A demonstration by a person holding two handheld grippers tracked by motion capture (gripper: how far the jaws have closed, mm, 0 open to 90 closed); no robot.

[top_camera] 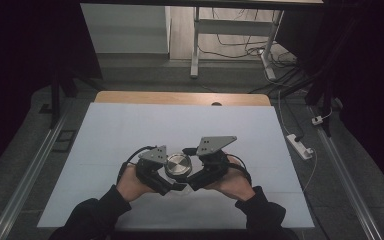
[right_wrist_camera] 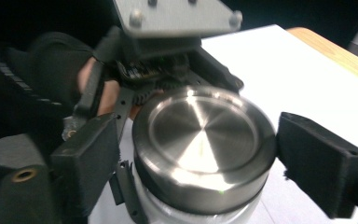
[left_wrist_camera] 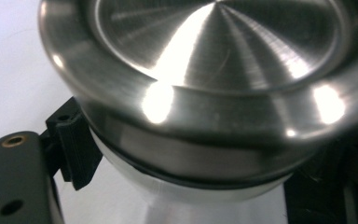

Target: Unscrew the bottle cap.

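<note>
A round jar with a brushed steel lid [top_camera: 179,164] [left_wrist_camera: 223,51] [right_wrist_camera: 203,137] and a pale body stands upright on the white table cover [top_camera: 130,130], near the front middle. My left gripper [top_camera: 172,184] [left_wrist_camera: 191,186] comes in from the left. It is shut on the jar's body just under the lid, and one ribbed finger [left_wrist_camera: 74,144] presses against that side. My right gripper [top_camera: 189,181] [right_wrist_camera: 205,163] comes in from the right and straddles the lid. Its right pad [right_wrist_camera: 321,163] stands clear of the lid's rim, and its left pad [right_wrist_camera: 88,154] is close beside the rim.
The table's wooden far edge [top_camera: 180,97] shows beyond the cover. A white power strip [top_camera: 300,145] and cables lie on the floor to the right. Metal desk legs [top_camera: 195,45] stand farther back. Bare cover stretches behind and to both sides of the jar.
</note>
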